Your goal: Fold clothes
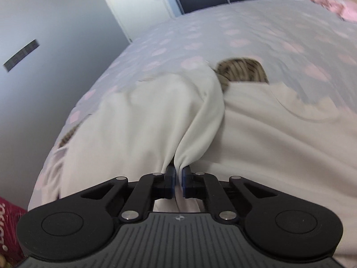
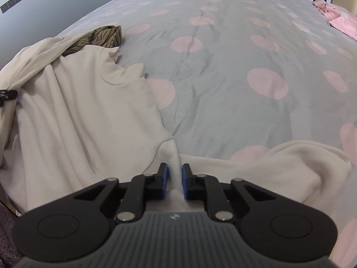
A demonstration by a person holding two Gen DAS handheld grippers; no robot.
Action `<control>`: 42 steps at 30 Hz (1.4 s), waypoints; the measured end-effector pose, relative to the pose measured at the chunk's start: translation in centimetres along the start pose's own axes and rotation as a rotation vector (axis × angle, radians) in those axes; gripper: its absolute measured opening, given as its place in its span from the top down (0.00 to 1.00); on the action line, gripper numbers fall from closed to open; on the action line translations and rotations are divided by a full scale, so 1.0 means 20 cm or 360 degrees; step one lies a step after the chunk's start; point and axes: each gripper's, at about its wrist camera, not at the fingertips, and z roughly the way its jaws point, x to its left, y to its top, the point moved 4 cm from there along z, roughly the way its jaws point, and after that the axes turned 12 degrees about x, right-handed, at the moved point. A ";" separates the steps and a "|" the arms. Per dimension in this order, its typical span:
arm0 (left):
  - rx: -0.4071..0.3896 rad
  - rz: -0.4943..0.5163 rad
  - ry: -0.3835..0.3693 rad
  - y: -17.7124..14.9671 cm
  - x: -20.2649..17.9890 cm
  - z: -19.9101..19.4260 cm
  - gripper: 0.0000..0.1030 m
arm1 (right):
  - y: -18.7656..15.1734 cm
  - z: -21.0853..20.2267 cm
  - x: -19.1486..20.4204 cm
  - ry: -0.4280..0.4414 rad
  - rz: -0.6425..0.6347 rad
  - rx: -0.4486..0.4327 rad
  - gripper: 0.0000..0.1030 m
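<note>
We pinch the soft, limp cream sweatshirt [image 2: 84, 116] in both the left gripper [image 1: 177, 174] and right gripper [image 2: 175, 176], jaws closed on bunched edges that should drape ahead.

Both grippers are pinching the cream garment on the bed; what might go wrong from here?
The left gripper holds only a thin bunched ridge of the cream garment, so it may slip out. The striped cloth lies against the garment's far edge and may get dragged along or folded in.

A bed's grey duvet cover [image 2: 223, 71] with pink dots, a grey wall [image 1: 44, 55] carrying a switch strip [image 1: 21, 55], and a white door [image 1: 133, 2].
</note>
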 end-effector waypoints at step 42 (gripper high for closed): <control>-0.0113 0.0522 -0.0111 0.54 0.11 -0.04 0.57 | -0.07 -0.30 -0.30 -0.0169 0.0173 -0.0137 0.84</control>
